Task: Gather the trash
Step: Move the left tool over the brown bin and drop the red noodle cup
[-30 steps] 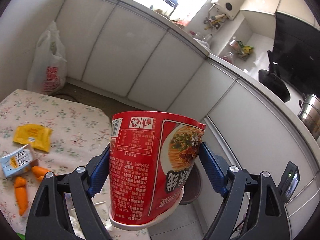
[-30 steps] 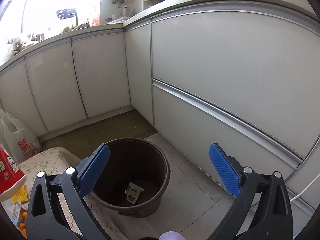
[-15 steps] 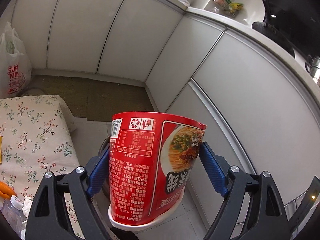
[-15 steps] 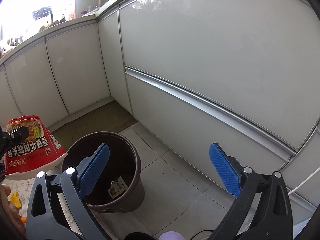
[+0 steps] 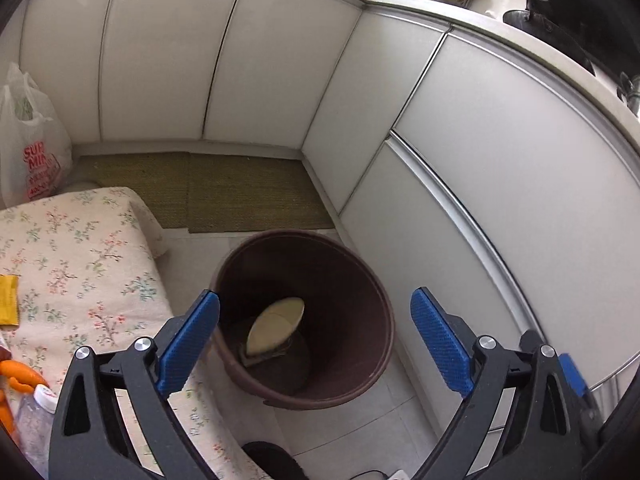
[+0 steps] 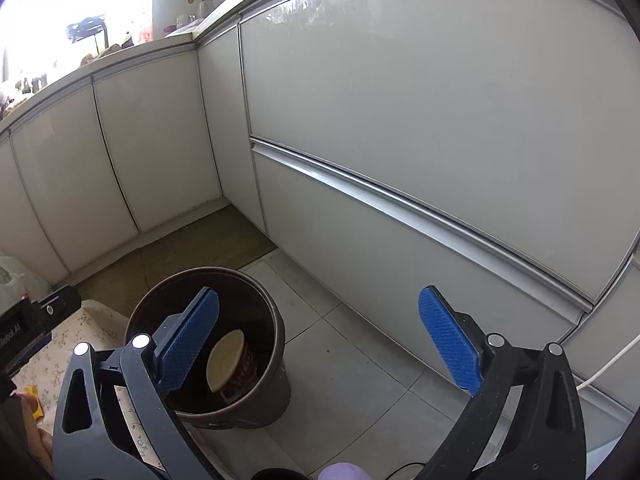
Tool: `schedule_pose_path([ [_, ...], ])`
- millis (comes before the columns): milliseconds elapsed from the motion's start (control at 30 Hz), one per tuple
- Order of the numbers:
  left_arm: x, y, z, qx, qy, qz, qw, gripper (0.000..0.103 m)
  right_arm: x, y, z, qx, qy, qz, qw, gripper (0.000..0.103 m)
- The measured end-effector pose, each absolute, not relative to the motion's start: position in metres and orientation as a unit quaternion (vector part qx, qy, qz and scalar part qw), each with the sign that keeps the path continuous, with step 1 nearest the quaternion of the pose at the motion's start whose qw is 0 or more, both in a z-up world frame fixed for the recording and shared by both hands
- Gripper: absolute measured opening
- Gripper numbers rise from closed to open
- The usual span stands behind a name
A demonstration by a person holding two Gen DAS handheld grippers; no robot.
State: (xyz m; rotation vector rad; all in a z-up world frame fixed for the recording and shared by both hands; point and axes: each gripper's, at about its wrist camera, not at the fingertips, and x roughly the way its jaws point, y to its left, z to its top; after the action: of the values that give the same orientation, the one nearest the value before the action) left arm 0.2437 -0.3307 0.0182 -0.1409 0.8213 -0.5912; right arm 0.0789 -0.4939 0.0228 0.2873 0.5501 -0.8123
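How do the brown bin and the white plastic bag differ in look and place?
The brown bin is dark, rigid and round, while the white plastic bag is pale, soft and crumpled with red print. The bin stands on the floor tiles beside the cloth-covered table; the bag sits further back, by the cabinets. Both stand open at the top.

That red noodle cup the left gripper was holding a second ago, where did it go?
The left gripper swung over the brown bin and let go; its jaws are opening with nothing between them. The noodle cup now lies tipped inside the bin. The right gripper stayed open and empty.
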Motion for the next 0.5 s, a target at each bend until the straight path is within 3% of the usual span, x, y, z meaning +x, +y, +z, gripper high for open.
schedule_pose_path([
  [267,0.210,-0.288,0.033,-0.014,0.351,-0.243,0.904,0.094,0.081,-0.451,0.031,0.093,0.243,-0.354,0.898,0.096],
  [500,0.186,-0.218,0.044,-0.030,0.354,-0.189,0.915,0.094,0.087,-0.395,0.047,0.044,0.212,-0.302,0.928,0.096],
])
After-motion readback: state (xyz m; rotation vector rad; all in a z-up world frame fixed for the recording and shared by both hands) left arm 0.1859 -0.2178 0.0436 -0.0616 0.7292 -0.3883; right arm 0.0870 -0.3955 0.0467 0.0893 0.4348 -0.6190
